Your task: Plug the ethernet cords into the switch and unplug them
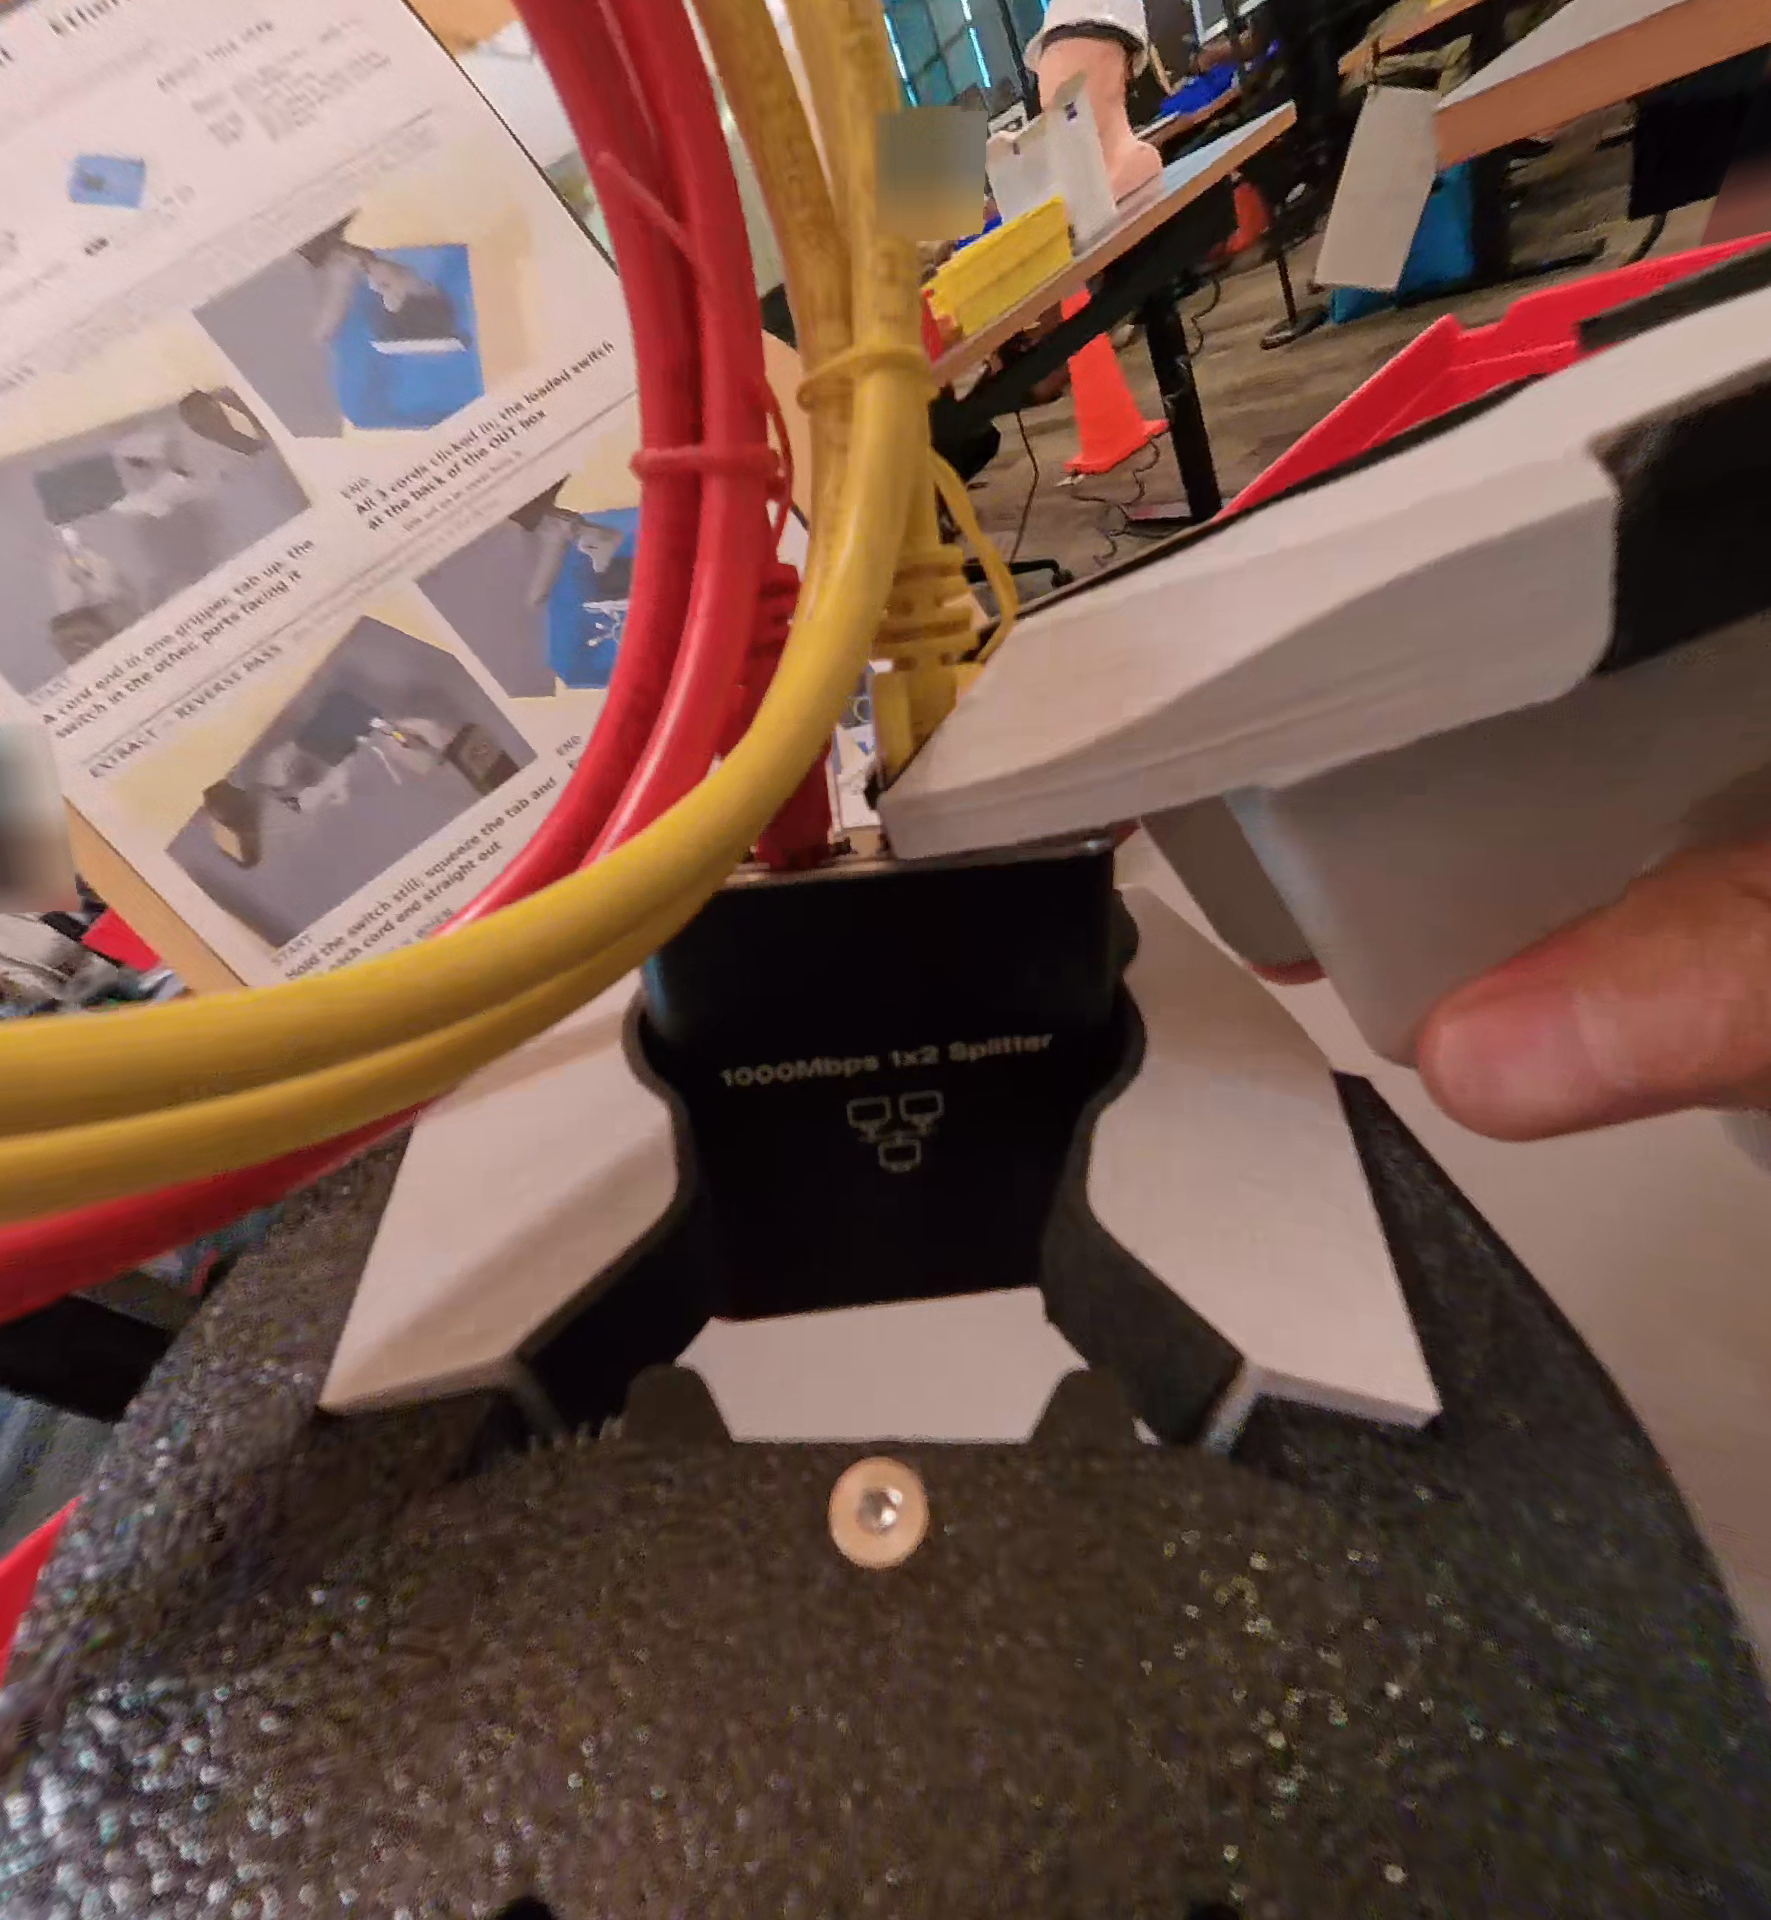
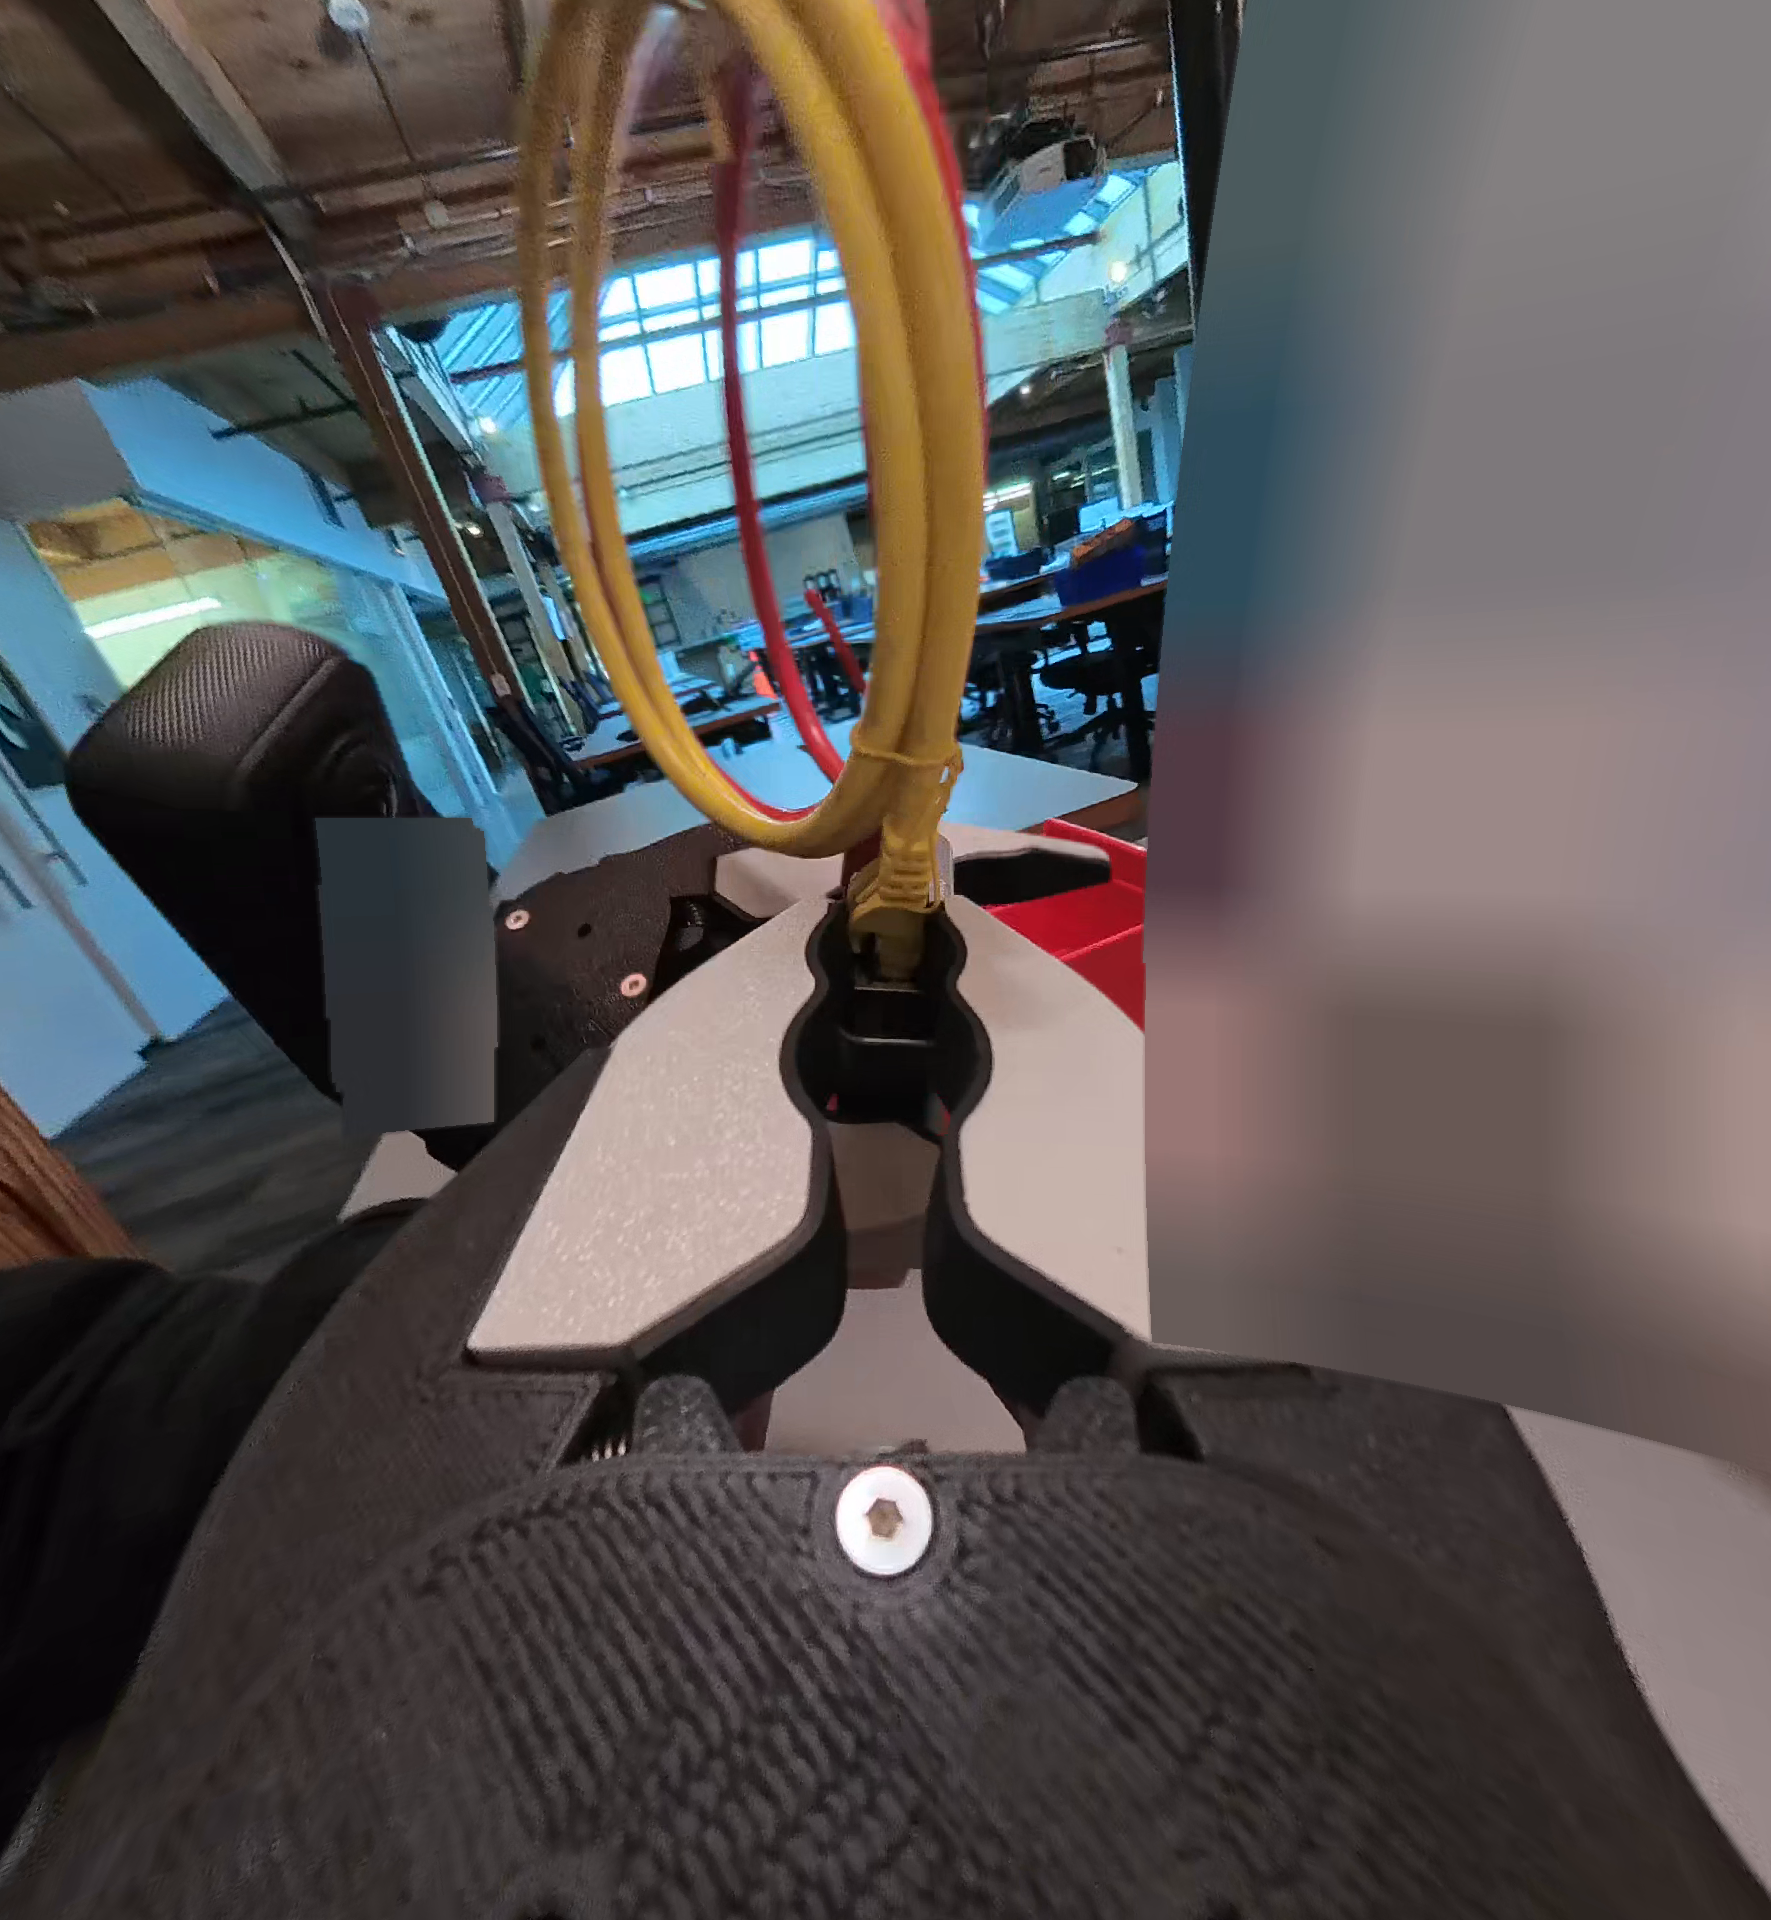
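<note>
- Right up against our lens in the left wrist view, our left gripper [image 1: 886,1101] is clamped on the black switch [image 1: 886,1049], its two white fingers [image 1: 507,1236] pressing both sides of the body.
- At 12 o'clock of the switch, the red cords [image 1: 683,436] and yellow cords [image 1: 382,1049] go into its far edge; the red plug [image 1: 793,821] sits at the port side, and the yellow plug [image 1: 928,634] is just at 1 o'clock of it.
- Our right gripper [image 1: 1265,665] comes in from 3 o'clock, its white finger edge touching the top of the switch right by the yellow plug. A hand [image 1: 1629,997] wraps its handle at 4 o'clock.
- From the right wrist view, our right gripper [image 2: 886,1023] has its fingers [image 2: 683,1143] closed in around the yellow plug [image 2: 896,883] and the black bit it goes into, so we'd call it clamped on the yellow plug, though the contact itself is in shadow.
- Yellow cords [image 2: 891,468] loop up toward 12 o'clock, tied with a thin yellow tie, and a red cord [image 2: 746,499] hangs behind them.
- Off at 10 o'clock in the left view, a printed instruction sheet [image 1: 237,416] with photos stands behind the cords.
- An orange cone [image 1: 1104,400] and a table with yellow boxes [image 1: 1000,260] sit far back at 1 o'clock.
- A red bin [image 2: 1089,914] shows at 3 o'clock of the plug in the right view, and a black office chair [image 2: 237,790] at 9 o'clock.
</note>
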The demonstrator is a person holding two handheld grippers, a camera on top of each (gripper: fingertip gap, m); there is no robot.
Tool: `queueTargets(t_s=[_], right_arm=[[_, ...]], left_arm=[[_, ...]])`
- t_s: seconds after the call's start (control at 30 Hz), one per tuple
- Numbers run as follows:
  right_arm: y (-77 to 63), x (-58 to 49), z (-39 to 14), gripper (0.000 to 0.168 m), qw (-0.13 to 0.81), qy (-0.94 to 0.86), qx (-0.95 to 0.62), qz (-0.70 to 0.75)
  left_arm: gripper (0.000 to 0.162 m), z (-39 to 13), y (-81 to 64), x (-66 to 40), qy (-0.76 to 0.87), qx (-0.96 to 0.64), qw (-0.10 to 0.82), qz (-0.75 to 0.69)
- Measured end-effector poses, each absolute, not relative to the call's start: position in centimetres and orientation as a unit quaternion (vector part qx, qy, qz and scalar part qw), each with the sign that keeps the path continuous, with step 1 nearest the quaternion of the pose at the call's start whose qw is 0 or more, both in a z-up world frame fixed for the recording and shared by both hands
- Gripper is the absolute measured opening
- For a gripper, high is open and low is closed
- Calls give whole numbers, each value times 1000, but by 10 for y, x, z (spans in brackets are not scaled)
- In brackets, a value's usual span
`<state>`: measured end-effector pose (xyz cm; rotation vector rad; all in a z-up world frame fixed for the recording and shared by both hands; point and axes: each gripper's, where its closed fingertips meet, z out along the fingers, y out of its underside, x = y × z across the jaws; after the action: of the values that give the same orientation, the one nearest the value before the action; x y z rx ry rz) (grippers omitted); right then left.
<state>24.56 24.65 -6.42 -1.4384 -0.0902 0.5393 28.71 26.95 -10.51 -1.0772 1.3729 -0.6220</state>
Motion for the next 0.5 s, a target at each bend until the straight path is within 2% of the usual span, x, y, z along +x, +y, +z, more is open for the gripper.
queueTargets(t_s=[0.13,0.3,0.4,0.5], right_arm=[[248,247,-66,14,716,-20,-639,281],[250,253,-75,14,706,-29,-668,233],[249,251,-74,14,707,-39,-666,235],[249,251,-76,14,702,-50,-680,208]], left_arm=[[78,-106,273,288,586,-459,617,-256],[77,-119,265,293,598,-480,553,-327],[78,-115,270,291,603,-461,590,-275],[76,-118,268,293,601,-463,580,-296]])
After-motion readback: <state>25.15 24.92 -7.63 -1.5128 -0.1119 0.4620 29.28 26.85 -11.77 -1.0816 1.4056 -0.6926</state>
